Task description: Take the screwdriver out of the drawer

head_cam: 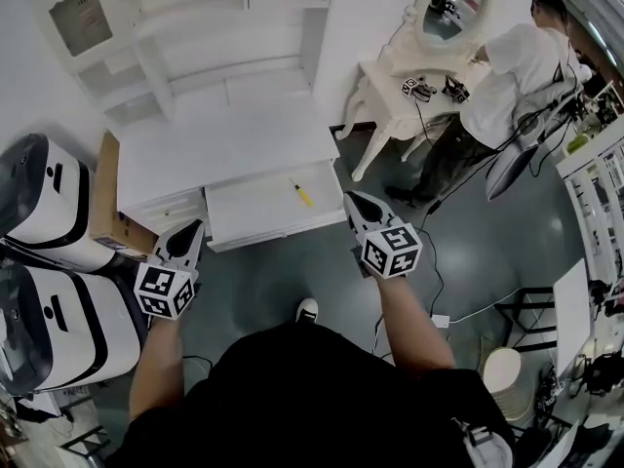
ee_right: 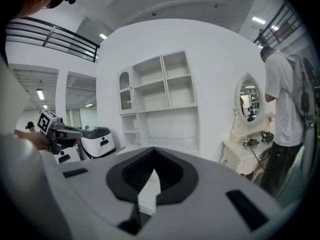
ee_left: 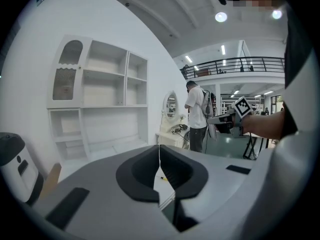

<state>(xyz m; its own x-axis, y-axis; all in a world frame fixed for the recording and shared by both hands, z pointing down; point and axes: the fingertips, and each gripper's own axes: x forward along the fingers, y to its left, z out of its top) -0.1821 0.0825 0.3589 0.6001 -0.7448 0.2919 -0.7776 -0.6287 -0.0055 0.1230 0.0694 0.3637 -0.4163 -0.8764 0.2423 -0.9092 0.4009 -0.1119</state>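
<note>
A small yellow screwdriver [head_cam: 300, 192] lies in the open white drawer [head_cam: 255, 213] of the white desk [head_cam: 224, 149]. Through the slit under the left jaws it shows as a yellow speck [ee_left: 163, 178]. My left gripper [head_cam: 195, 226] hangs in front of the drawer's left corner, jaws shut and empty [ee_left: 159, 147]. Off the drawer's right end, my right gripper [head_cam: 351, 199] is also shut with nothing in it [ee_right: 152, 149]. Neither gripper touches the drawer or the screwdriver.
Two white and black machines [head_cam: 49, 203] and a cardboard box [head_cam: 109, 224] stand at the left. White shelves [head_cam: 224, 37] rise behind the desk. A person in a white shirt [head_cam: 517, 66] stands at a dressing table [head_cam: 409, 76] at the right. Cables cross the floor.
</note>
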